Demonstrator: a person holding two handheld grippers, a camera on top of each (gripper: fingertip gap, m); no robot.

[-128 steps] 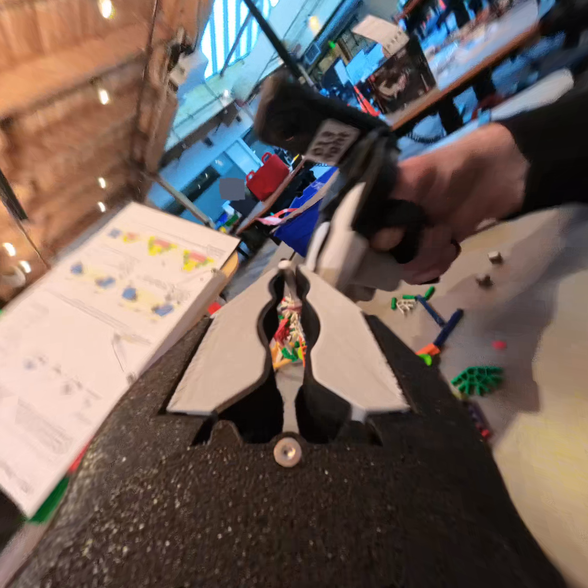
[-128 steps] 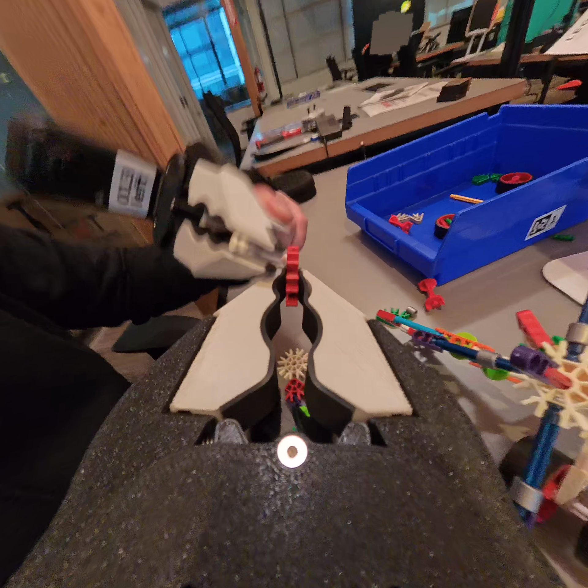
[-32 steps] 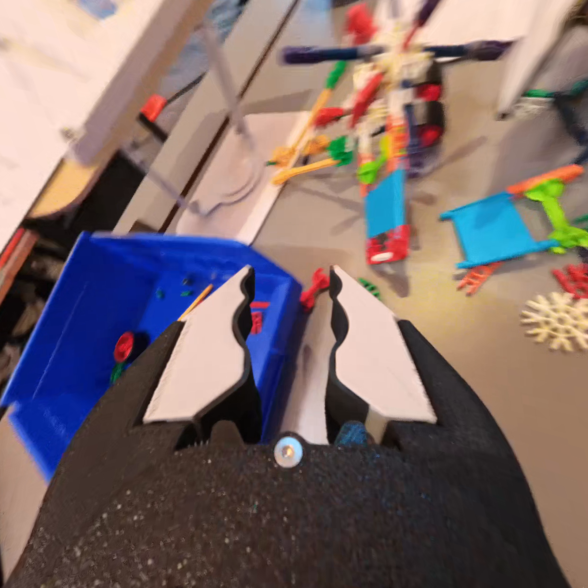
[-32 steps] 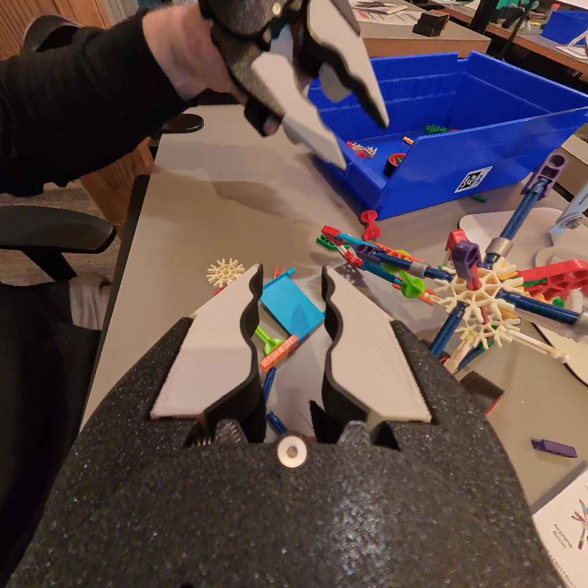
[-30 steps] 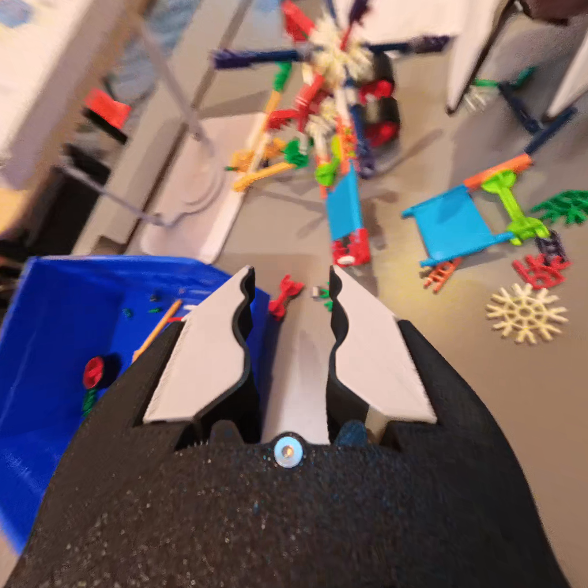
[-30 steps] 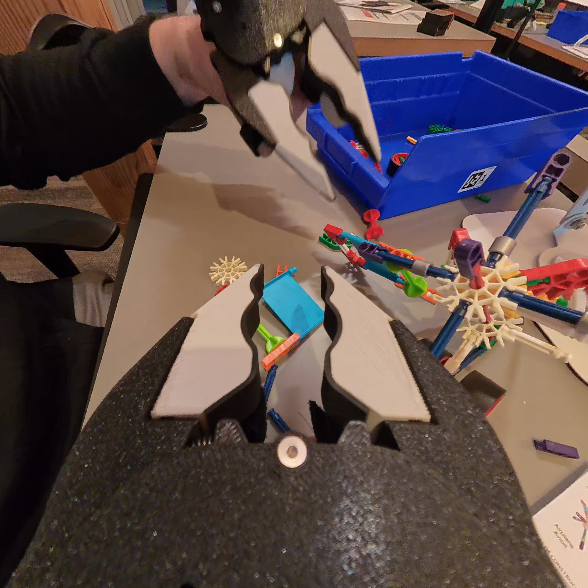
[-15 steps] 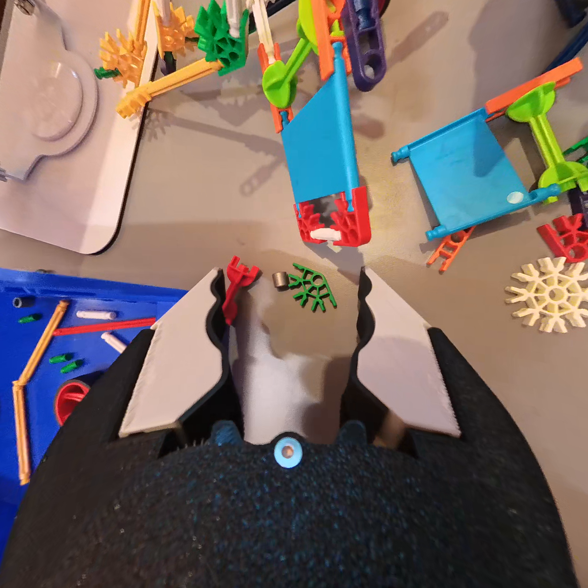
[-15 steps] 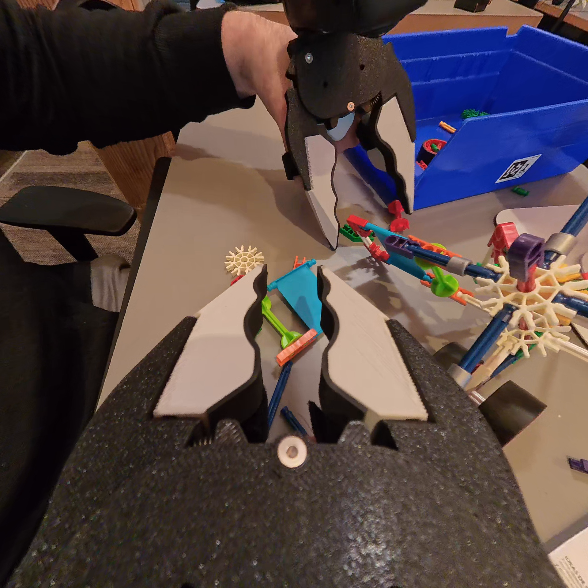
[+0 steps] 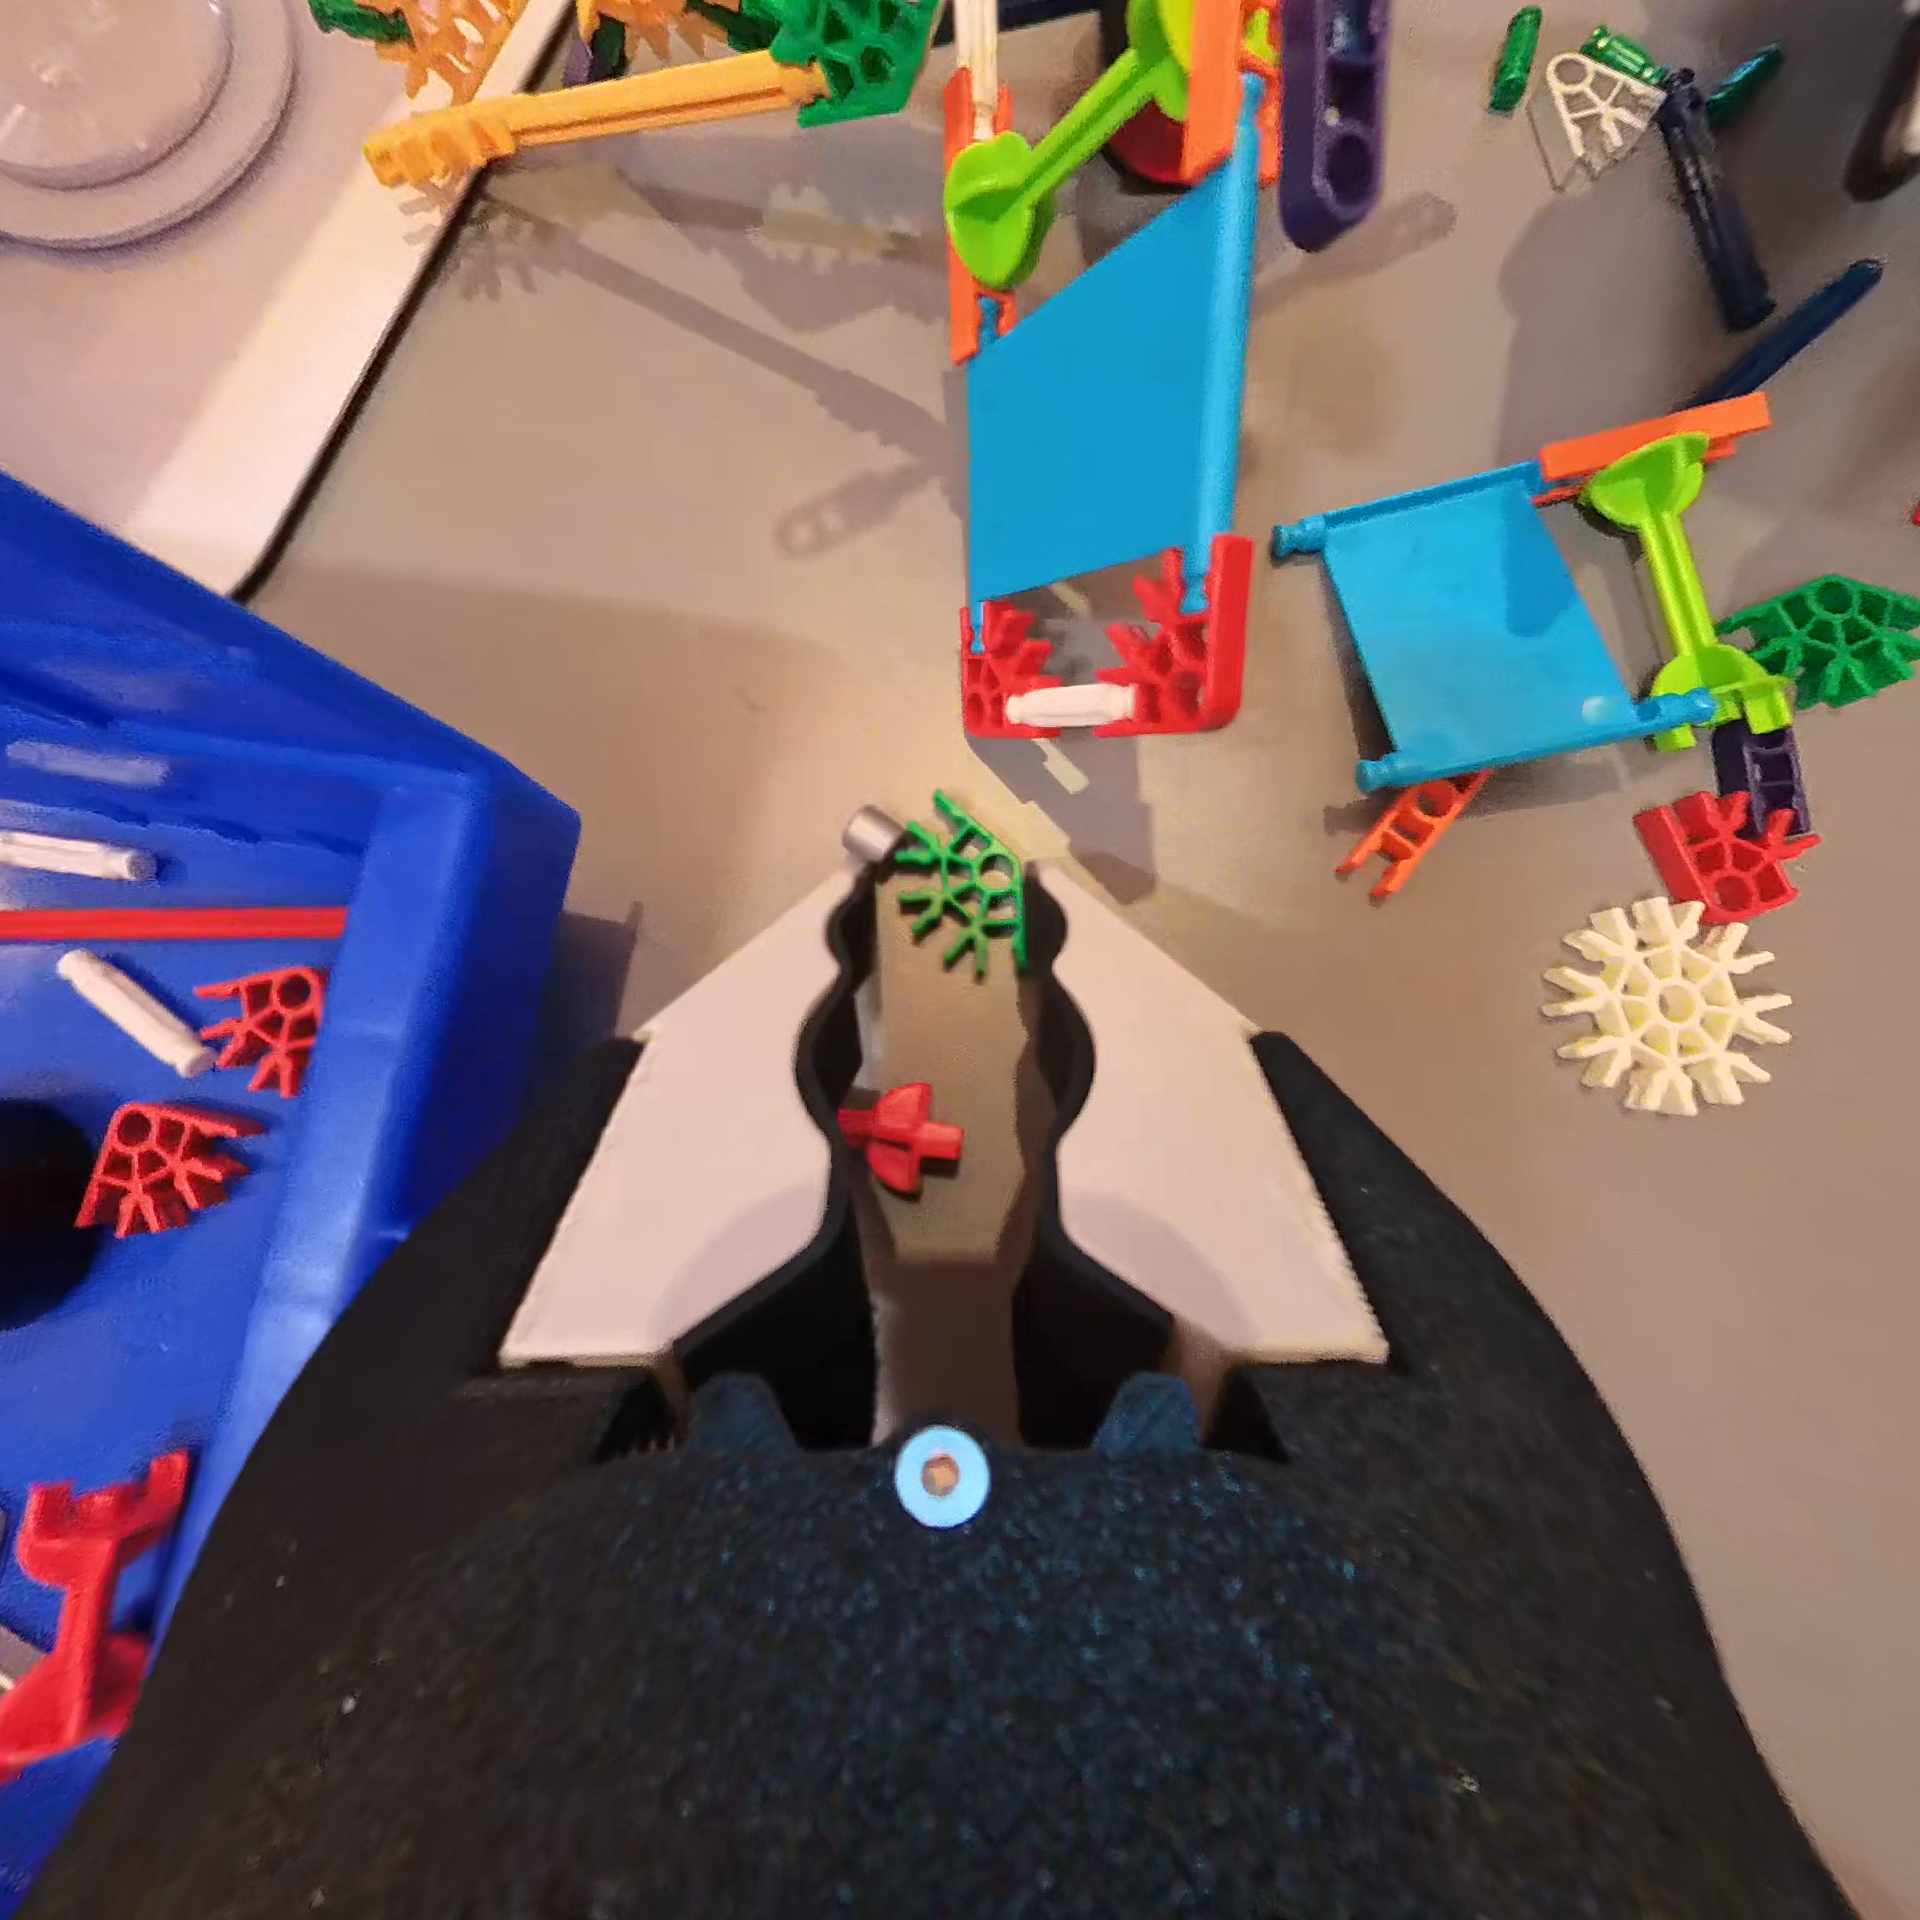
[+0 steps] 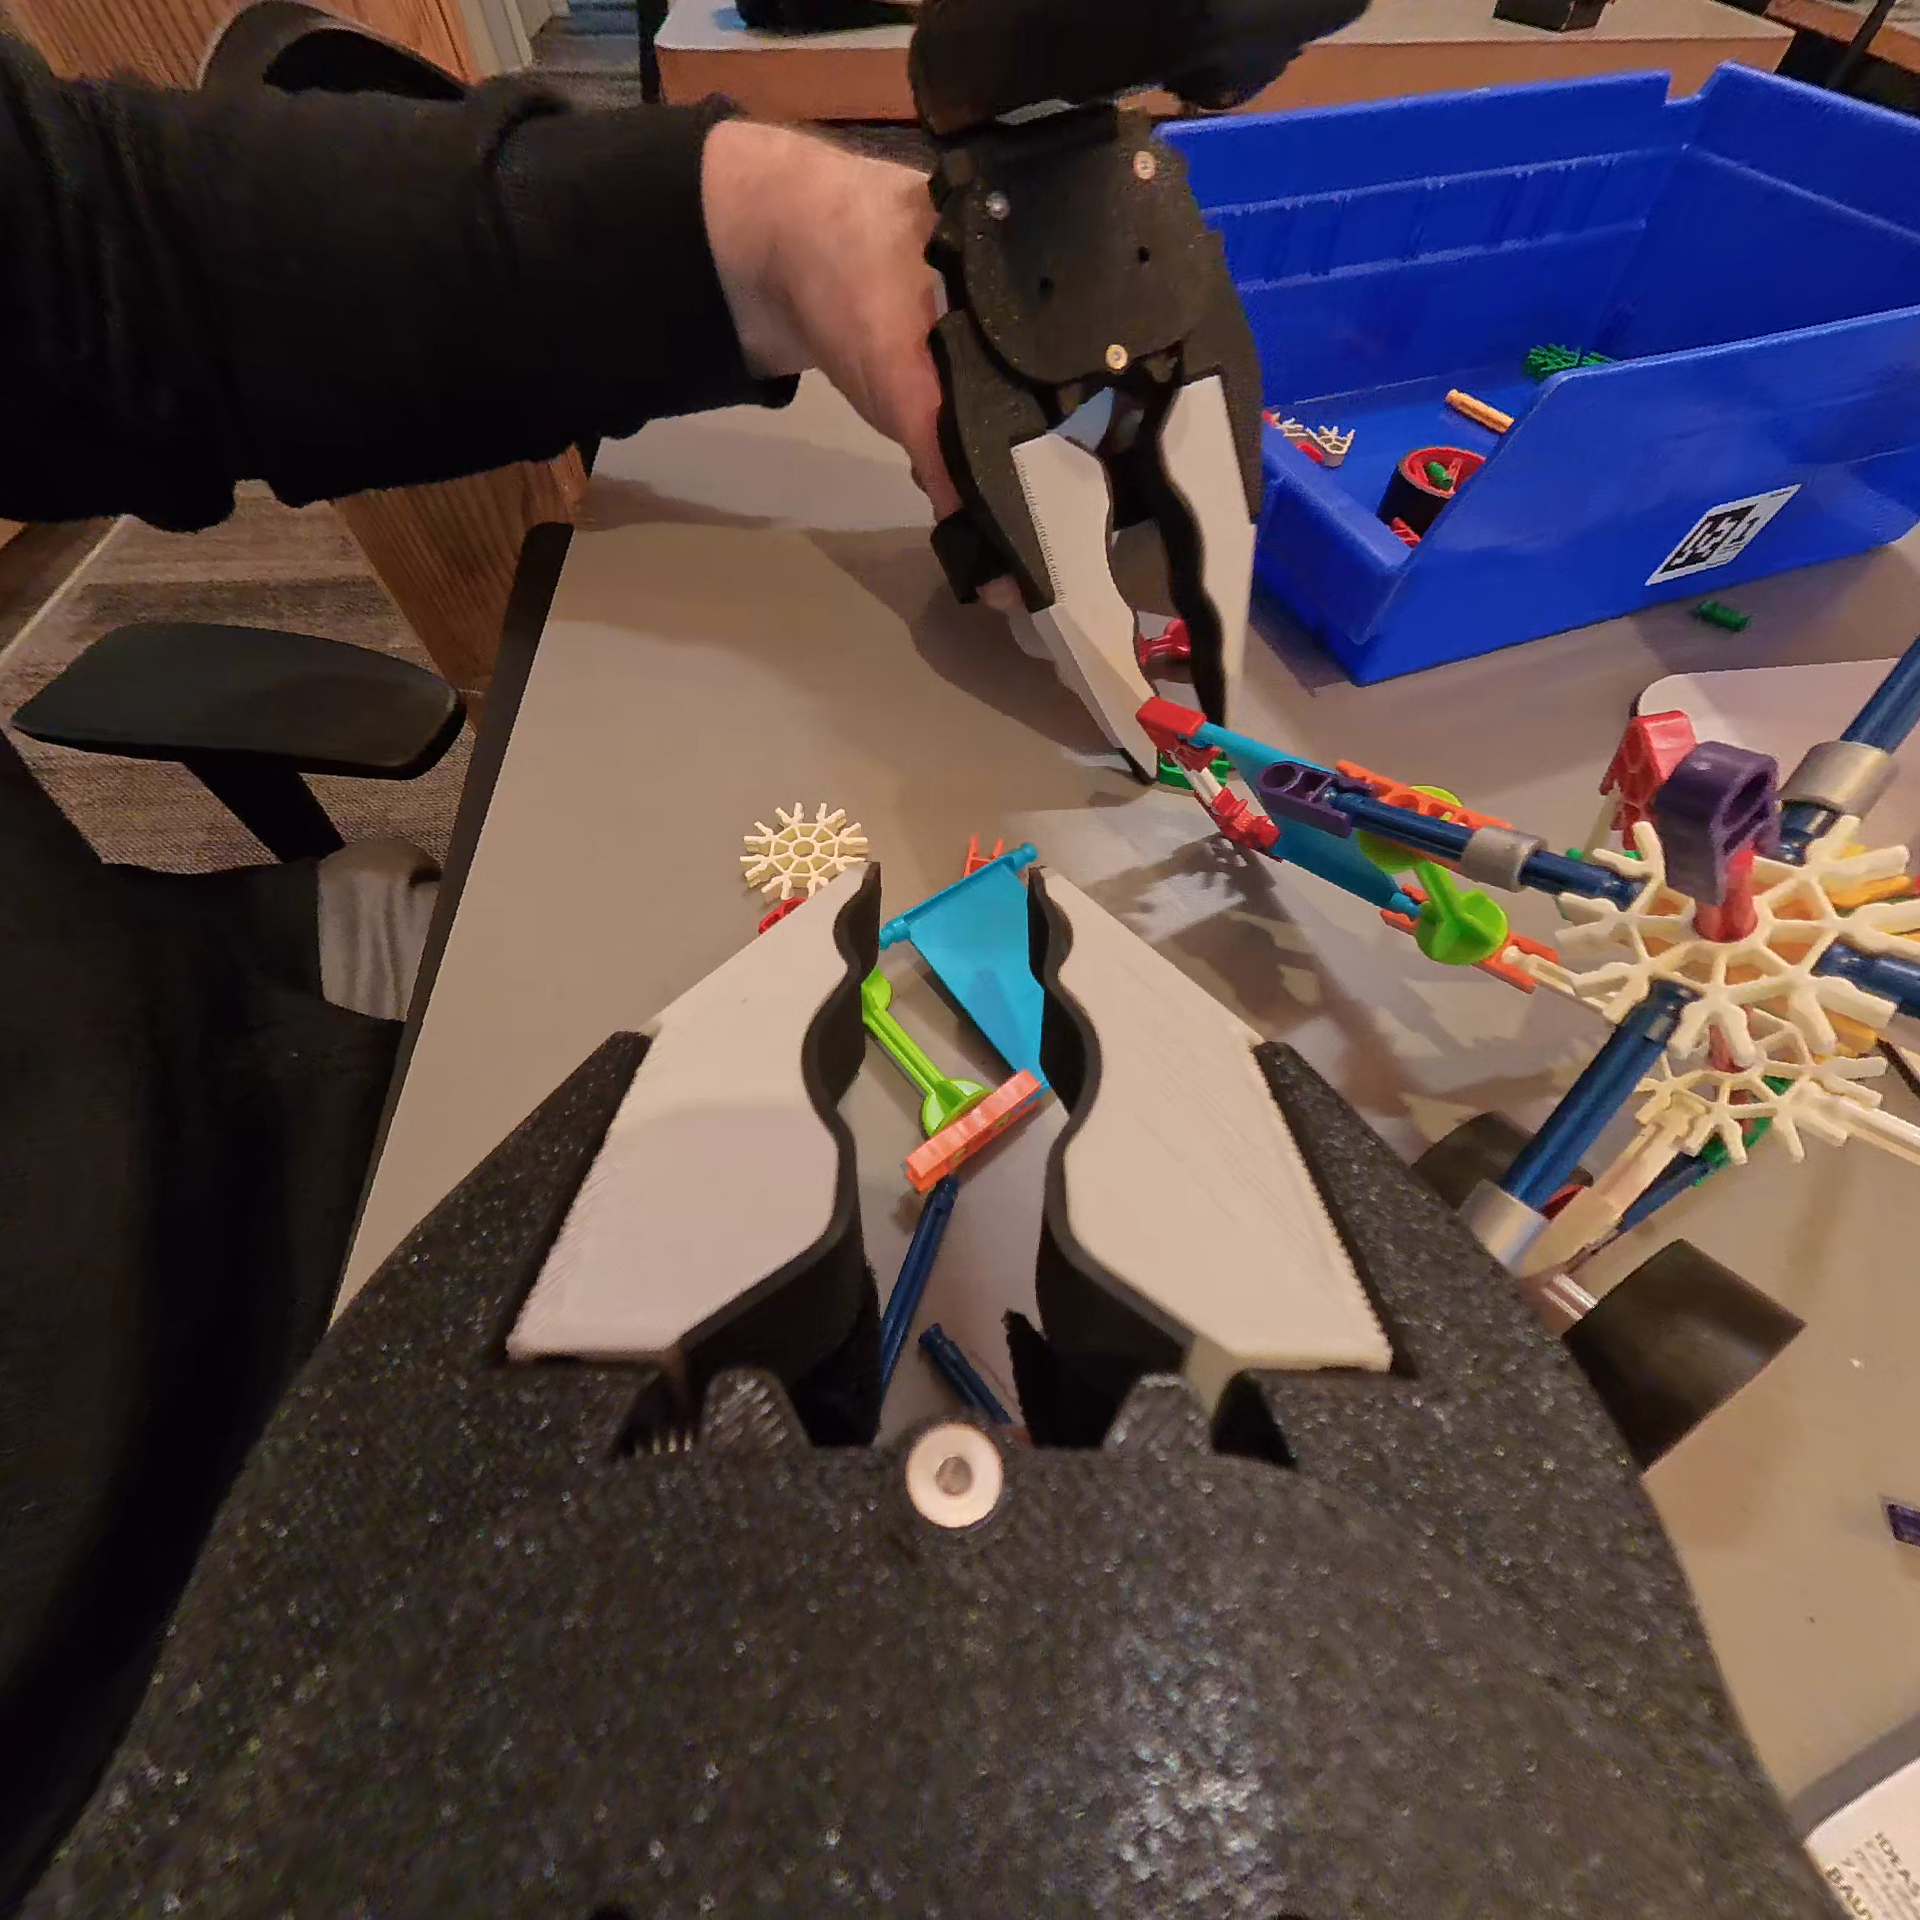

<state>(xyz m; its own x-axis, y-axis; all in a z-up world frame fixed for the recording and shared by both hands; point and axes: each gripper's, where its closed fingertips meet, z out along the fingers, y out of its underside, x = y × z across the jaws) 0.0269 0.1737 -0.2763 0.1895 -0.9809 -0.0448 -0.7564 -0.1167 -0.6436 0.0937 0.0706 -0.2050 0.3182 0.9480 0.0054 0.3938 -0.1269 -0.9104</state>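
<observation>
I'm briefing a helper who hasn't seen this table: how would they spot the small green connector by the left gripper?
Start at the blue bin; right of its corner the left gripper points down at the grey table. The green connector lies flat between its fingertips, fan-shaped, beside a tiny silver spacer.

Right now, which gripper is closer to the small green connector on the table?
Left. The left gripper is down at the green connector, its fingertips either side of it. The right gripper hovers farther back, above the loose blue panel.

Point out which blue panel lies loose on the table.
The right-hand blue panel, lying flat by itself; the other blue panel is clipped onto the toy wheel.
</observation>
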